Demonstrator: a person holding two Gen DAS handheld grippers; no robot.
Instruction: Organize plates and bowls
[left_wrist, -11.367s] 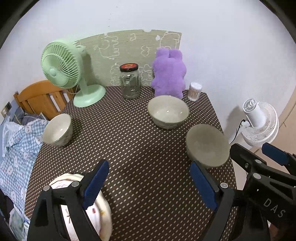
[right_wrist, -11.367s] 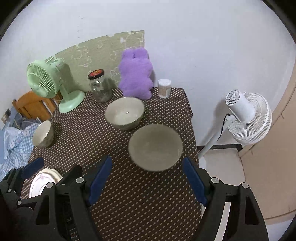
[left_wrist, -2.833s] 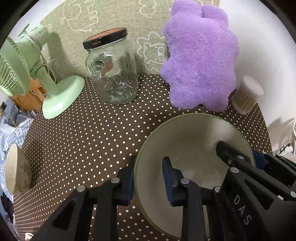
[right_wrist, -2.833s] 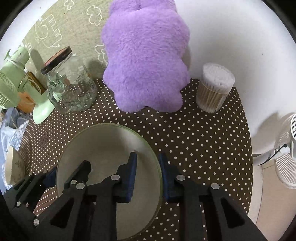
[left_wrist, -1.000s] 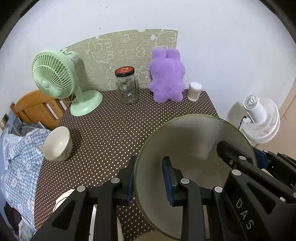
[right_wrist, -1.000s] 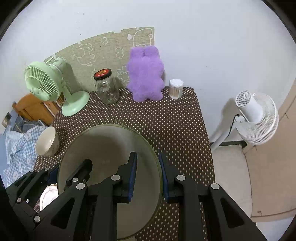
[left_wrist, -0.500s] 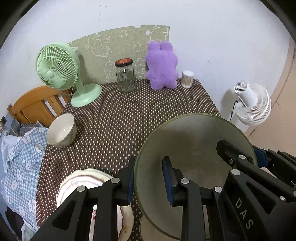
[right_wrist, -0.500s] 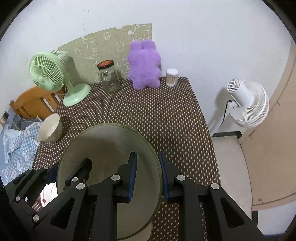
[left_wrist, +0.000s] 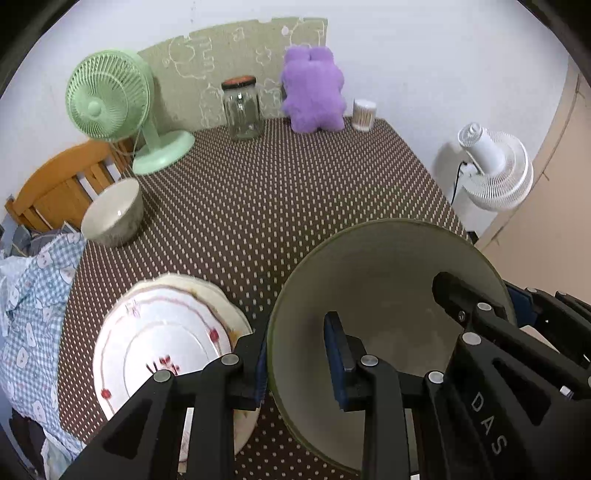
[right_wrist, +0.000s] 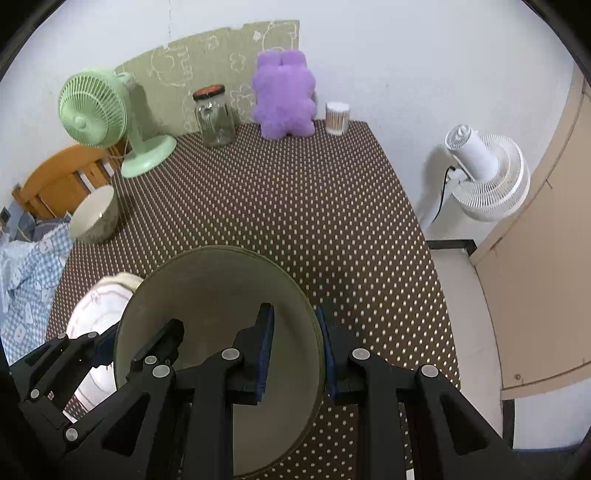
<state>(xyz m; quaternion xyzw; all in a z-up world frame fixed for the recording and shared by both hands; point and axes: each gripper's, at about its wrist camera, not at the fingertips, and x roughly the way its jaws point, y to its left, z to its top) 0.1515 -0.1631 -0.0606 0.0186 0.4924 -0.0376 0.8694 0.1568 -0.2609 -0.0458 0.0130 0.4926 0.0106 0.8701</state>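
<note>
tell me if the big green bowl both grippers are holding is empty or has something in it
Empty: the large green bowl shows only its bare inner wall, as far as seen, between the left gripper and right gripper clamped on opposite rims.

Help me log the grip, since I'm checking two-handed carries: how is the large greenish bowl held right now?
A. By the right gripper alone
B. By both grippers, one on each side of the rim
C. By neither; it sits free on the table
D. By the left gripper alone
B: the left gripper pinches one side of the large greenish bowl's rim, and the right gripper pinches the opposite side.
</note>
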